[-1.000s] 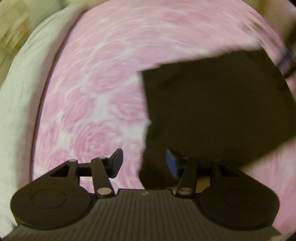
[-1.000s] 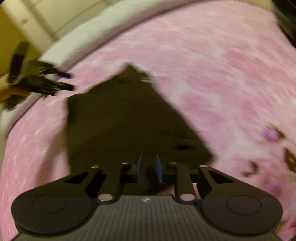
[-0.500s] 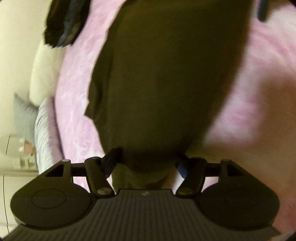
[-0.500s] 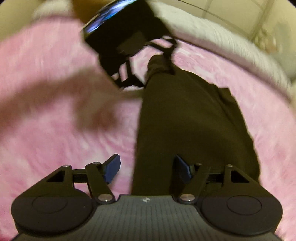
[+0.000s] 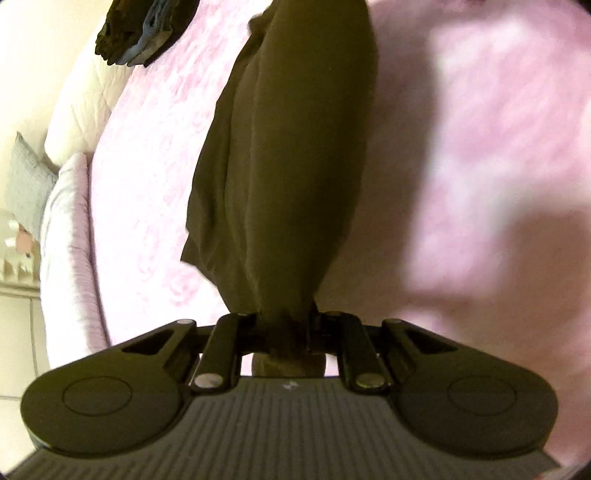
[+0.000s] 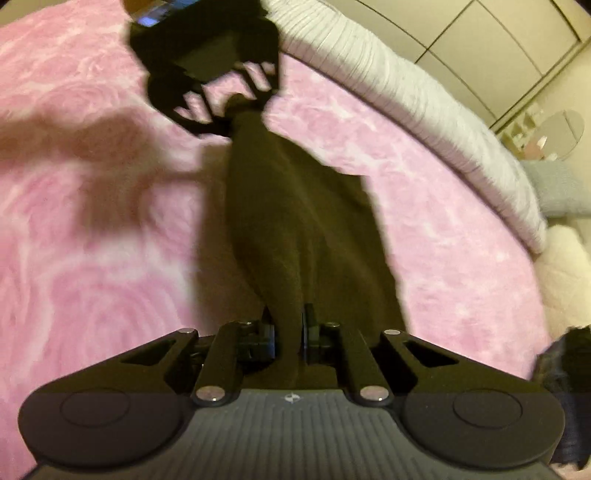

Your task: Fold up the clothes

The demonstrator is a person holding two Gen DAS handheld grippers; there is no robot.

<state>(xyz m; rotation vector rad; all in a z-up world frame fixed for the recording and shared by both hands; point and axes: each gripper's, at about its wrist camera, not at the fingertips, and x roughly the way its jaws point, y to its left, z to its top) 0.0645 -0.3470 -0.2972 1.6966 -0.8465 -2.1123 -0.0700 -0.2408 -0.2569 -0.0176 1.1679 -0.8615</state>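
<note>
A dark brown garment [image 5: 291,155] hangs stretched between my two grippers above a pink rose-patterned bedspread [image 5: 480,147]. My left gripper [image 5: 286,325] is shut on one bunched end of it. My right gripper [image 6: 288,328] is shut on the other end [image 6: 303,229]. In the right wrist view the left gripper [image 6: 210,66] shows at the far end of the cloth, gripping it. The cloth sags to one side between them.
A pile of dark and blue clothes [image 5: 144,29] lies at the bedspread's far edge. White and grey pillows [image 5: 51,192] line the bed edge. Cupboard doors [image 6: 480,40] and a round mirror [image 6: 557,133] stand beyond the bed. A dark item [image 6: 569,387] sits at the right.
Both grippers were open half a second ago and have shut on the ends of the garment. The garment has lifted off the bedspread and now hangs stretched between them.
</note>
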